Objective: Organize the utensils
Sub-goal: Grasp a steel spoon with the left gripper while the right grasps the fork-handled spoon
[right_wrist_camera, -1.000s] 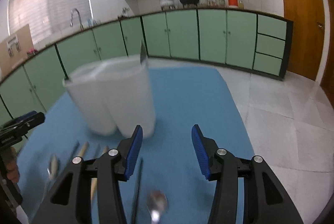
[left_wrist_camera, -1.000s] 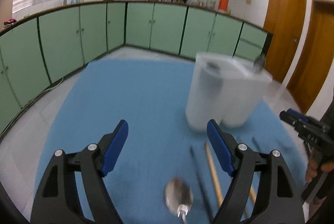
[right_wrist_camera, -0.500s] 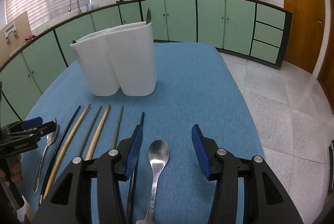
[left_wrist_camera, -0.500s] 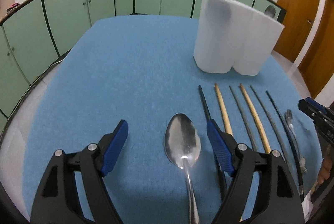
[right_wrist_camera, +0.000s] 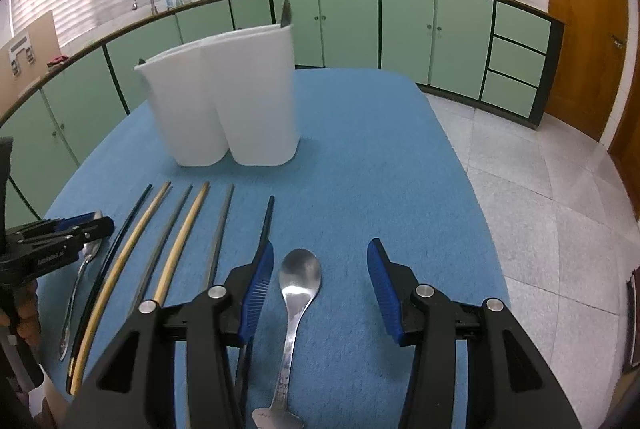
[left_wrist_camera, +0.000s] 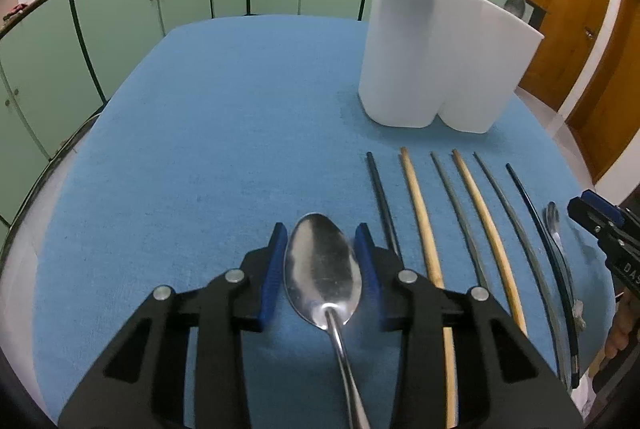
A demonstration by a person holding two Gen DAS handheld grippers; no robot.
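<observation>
A large steel spoon (left_wrist_camera: 322, 269) lies on the blue table (left_wrist_camera: 208, 149). My left gripper (left_wrist_camera: 321, 229) is closing on it, and its blue pads touch both edges of the bowl. A smaller spoon (right_wrist_camera: 300, 277) lies between the open jaws of my right gripper (right_wrist_camera: 321, 249), nearer the left pad and untouched. Several chopsticks (left_wrist_camera: 460, 209) lie side by side between the two spoons. The white two-compartment holder (left_wrist_camera: 440, 61) stands upright behind them, with a spoon tip (left_wrist_camera: 514, 3) and a knife tip (right_wrist_camera: 286, 15) sticking out.
The table's right edge (right_wrist_camera: 472, 189) drops to a tiled floor. Green cabinets (right_wrist_camera: 400, 29) curve around the back. The other gripper shows at each view's edge: the right gripper (left_wrist_camera: 592, 213) and the left gripper (right_wrist_camera: 80, 229), each held by a hand.
Both grippers dipped toward the table, bringing the spoons between their fingers. The left jaws narrowed from wide apart to the spoon bowl's width. The right jaws kept their width.
</observation>
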